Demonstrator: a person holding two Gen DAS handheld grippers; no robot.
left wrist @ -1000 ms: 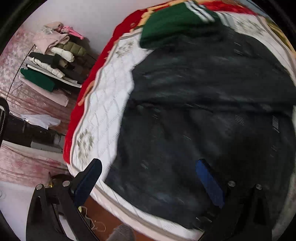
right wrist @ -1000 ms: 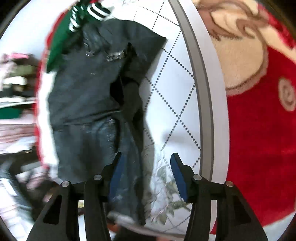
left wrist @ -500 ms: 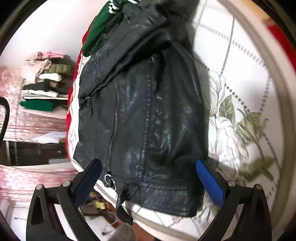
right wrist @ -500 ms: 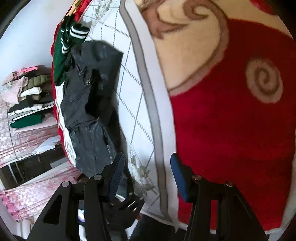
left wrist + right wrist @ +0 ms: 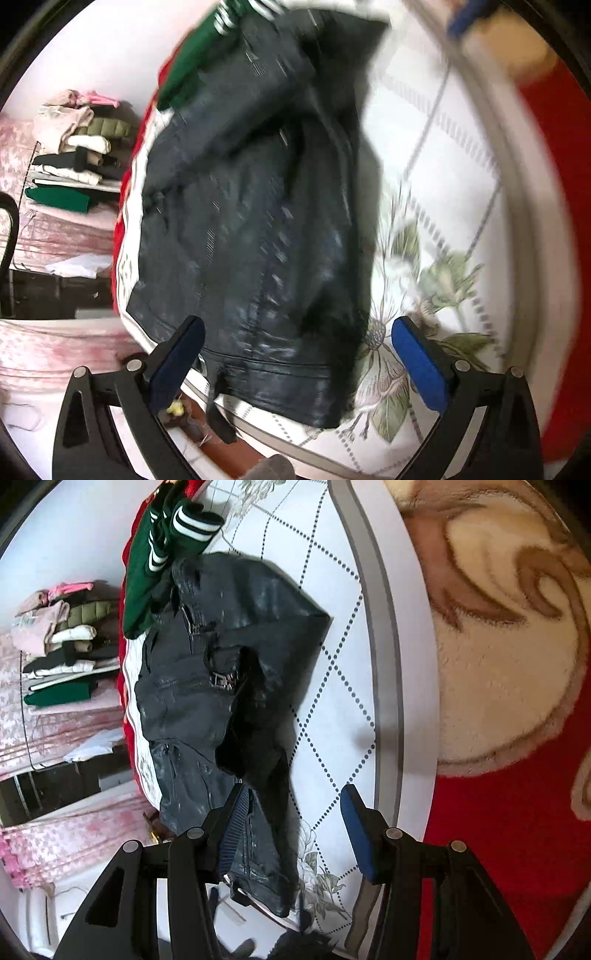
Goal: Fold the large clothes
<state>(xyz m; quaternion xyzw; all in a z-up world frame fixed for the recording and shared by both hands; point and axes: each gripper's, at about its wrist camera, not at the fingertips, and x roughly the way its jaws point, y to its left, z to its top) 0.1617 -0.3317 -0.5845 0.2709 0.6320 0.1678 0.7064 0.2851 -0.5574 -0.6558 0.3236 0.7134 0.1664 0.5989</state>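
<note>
Left wrist view: black leather jacket (image 5: 258, 229) is lying on the quilted bedspread (image 5: 454, 206), its hem sitting between the wide-open pads of the left gripper (image 5: 295, 365). Right wrist view: right gripper (image 5: 291, 830) is hovering half-open, empty, jacket (image 5: 221, 686) stretching toward 11 o'clock

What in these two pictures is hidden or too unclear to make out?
- Left wrist view: the black leather jacket is smeared by motion blur, so its zip and pockets are unreadable.
- Left wrist view: a blue blur at the top edge is cut off; it cannot be identified.
- Right wrist view: the jacket's hem hangs over the bed edge behind the right gripper.
- Both views: the green striped garment lies partly under the jacket.
</note>
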